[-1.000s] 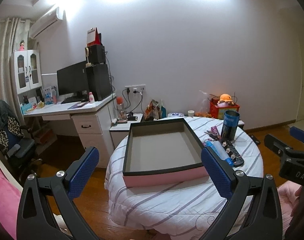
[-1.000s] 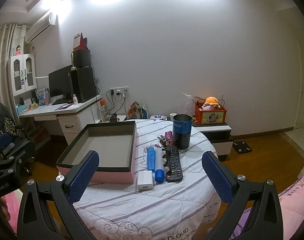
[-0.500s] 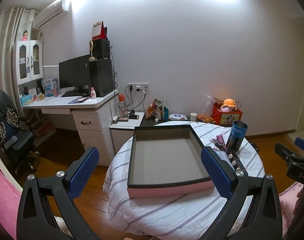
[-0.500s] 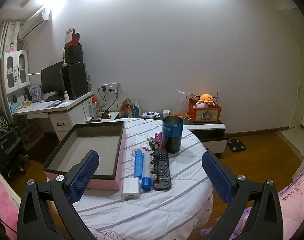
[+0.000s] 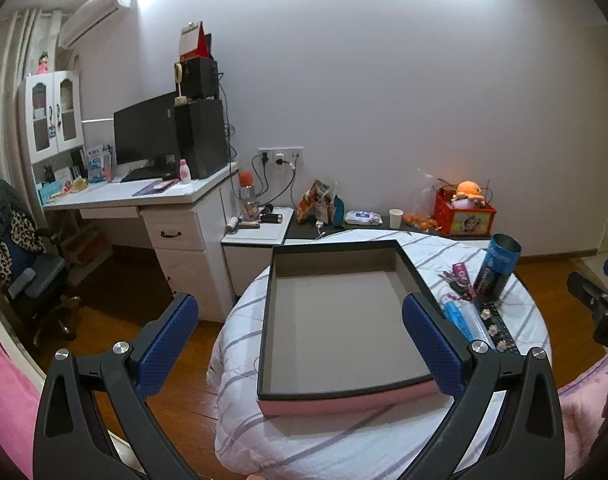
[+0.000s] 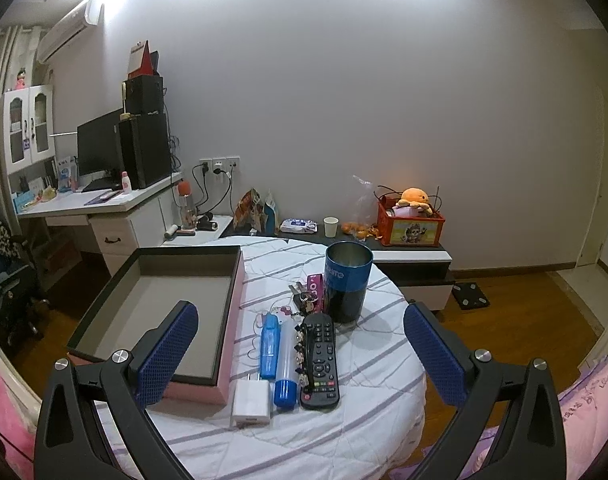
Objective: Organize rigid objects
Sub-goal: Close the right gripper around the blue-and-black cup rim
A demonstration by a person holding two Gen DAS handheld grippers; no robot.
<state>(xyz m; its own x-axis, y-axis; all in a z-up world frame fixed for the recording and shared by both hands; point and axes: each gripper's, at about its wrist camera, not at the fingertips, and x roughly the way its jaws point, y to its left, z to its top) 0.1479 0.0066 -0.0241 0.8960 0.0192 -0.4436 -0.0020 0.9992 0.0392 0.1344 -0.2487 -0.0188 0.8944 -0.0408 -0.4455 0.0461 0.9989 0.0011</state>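
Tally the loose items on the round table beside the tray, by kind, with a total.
Remote control: 1
Blue cylindrical can: 1
White charger block: 1
Blue pen-like tubes: 2
Key bunch with pink tag: 1
Total: 6, all outside the pink-sided tray, which holds nothing. Small charms beside the remote are too small to count.

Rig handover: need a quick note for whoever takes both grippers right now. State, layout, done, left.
Left gripper: open, holding nothing, aimed at the box.
Right gripper: open, holding nothing, aimed at the loose items.
Box: pink sides, dark rim, nothing in it, on the left side of the round table.
To its right: white charger, blue tube, blue-capped tube, remote, keys, blue can upright.
Done: nothing packed yet.
Left: probably move these items into the box.
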